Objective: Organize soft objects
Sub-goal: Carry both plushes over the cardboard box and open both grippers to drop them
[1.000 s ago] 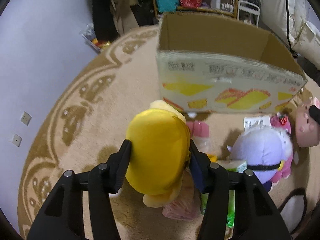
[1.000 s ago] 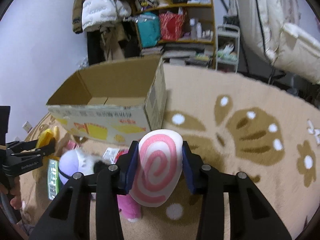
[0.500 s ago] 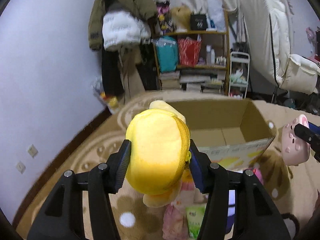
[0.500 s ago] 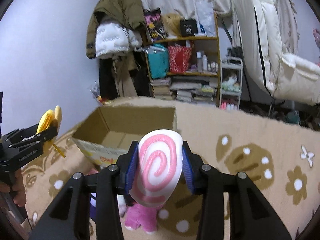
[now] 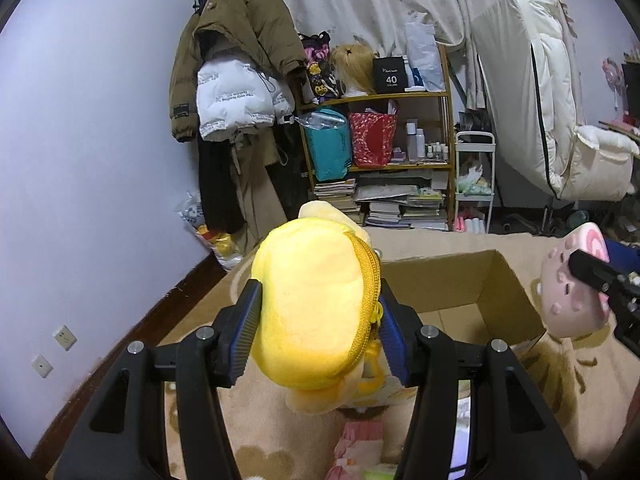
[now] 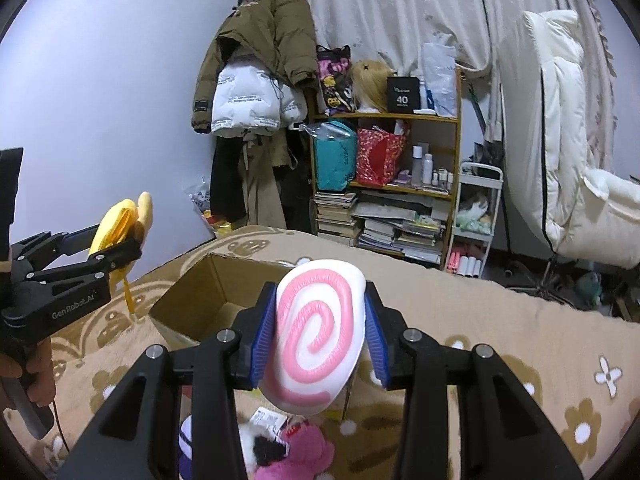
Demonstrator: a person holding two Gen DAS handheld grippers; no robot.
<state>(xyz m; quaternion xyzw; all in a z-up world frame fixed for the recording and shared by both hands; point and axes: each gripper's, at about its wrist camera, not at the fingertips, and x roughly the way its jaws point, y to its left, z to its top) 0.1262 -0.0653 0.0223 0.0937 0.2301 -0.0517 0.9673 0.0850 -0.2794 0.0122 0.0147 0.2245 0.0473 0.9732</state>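
My left gripper (image 5: 318,334) is shut on a yellow plush toy (image 5: 312,304) with a zipper, held up in the air. My right gripper (image 6: 318,334) is shut on a pink-and-white swirl plush (image 6: 316,332). An open cardboard box (image 5: 452,280) stands on the carpet beyond both grippers, and its inside looks bare. In the right wrist view the left gripper (image 6: 116,258) with the yellow plush toy (image 6: 120,220) sits at the far left, beside the cardboard box (image 6: 208,284). The swirl plush (image 5: 572,284) shows at the right edge of the left wrist view.
More soft toys lie on the tan patterned carpet (image 6: 500,320) below the grippers: a pink plush (image 6: 296,460) and a purple one (image 6: 186,444). A cluttered shelf (image 5: 384,160), hanging coats (image 5: 236,80) and a white chair (image 5: 560,120) line the far wall.
Both grippers have risen and tilted up with their plush toys still held. The box, seen close and side-on before, now lies lower and its open top shows.
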